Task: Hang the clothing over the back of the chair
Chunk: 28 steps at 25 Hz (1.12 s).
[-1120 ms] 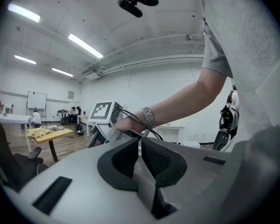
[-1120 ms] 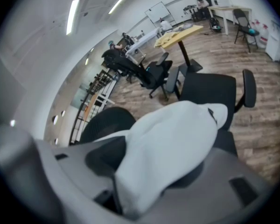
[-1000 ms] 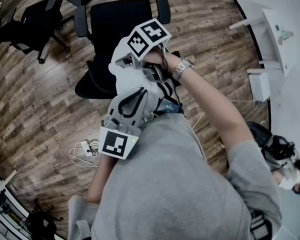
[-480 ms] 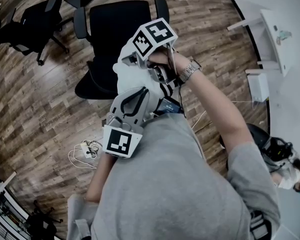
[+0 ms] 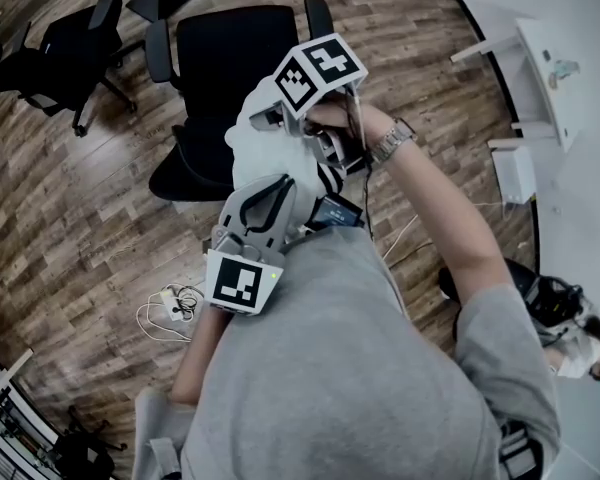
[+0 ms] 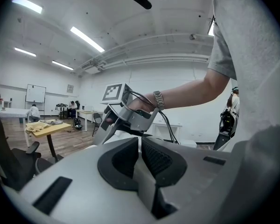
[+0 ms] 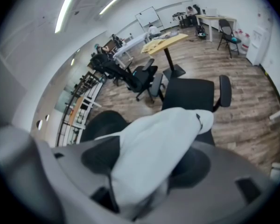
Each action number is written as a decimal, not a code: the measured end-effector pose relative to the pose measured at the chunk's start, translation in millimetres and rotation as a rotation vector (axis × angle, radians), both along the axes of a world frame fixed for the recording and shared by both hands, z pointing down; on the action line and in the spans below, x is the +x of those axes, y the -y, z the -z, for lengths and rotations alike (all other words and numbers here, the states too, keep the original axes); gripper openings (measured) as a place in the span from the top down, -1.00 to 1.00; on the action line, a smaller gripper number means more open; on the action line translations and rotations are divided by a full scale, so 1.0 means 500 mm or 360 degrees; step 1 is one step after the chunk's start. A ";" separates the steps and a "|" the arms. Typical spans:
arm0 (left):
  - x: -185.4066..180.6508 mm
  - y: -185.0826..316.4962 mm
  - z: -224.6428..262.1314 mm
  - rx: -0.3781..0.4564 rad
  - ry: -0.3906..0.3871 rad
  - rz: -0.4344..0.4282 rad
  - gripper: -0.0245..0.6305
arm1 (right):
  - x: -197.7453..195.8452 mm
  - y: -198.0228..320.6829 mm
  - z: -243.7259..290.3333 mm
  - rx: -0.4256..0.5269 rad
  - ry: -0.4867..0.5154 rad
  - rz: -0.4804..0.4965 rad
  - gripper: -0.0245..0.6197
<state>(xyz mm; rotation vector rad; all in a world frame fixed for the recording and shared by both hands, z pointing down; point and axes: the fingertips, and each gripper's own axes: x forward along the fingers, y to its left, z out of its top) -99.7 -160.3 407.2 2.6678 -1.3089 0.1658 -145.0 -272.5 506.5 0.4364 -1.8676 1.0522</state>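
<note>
Right gripper [image 7: 147, 162] first: its jaws have just been opening and now stand wide apart. A thick fold of the white clothing [image 7: 154, 139] lies loose between them rather than getting pinched. The left gripper [image 6: 141, 155] is the opposite, jaws closed together with nothing showing between them, pointing roughly level toward the right one. Going by size from there, you've got wood-plank floor [image 5: 80, 218] all around, then the person's grey T-shirt [image 5: 360, 368] filling the bottom of the head view. The black office chair [image 5: 230, 53] sits right in front with an armrest on each side. The clothing is bunched over the top edge of its back, and in the right gripper view one end reaches toward the seat. A second black chair [image 5: 70, 43] stands well off to the left, and there's a white table [image 5: 550, 53] at the right edge. Smaller stuff: a tangle of white cable [image 5: 170, 303] on the floor near the person's left arm, and a metal watch [image 5: 392, 140] on the right wrist.
</note>
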 end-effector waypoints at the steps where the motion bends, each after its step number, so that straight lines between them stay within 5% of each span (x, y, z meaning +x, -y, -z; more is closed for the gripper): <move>1: 0.000 0.000 0.000 -0.0003 0.0000 0.0000 0.77 | 0.002 0.001 0.004 -0.0002 0.0011 -0.0011 -0.03; 28: -0.004 0.005 0.001 0.0020 0.0052 0.0005 0.77 | 0.074 0.022 0.102 0.0295 0.0121 -0.0172 -0.02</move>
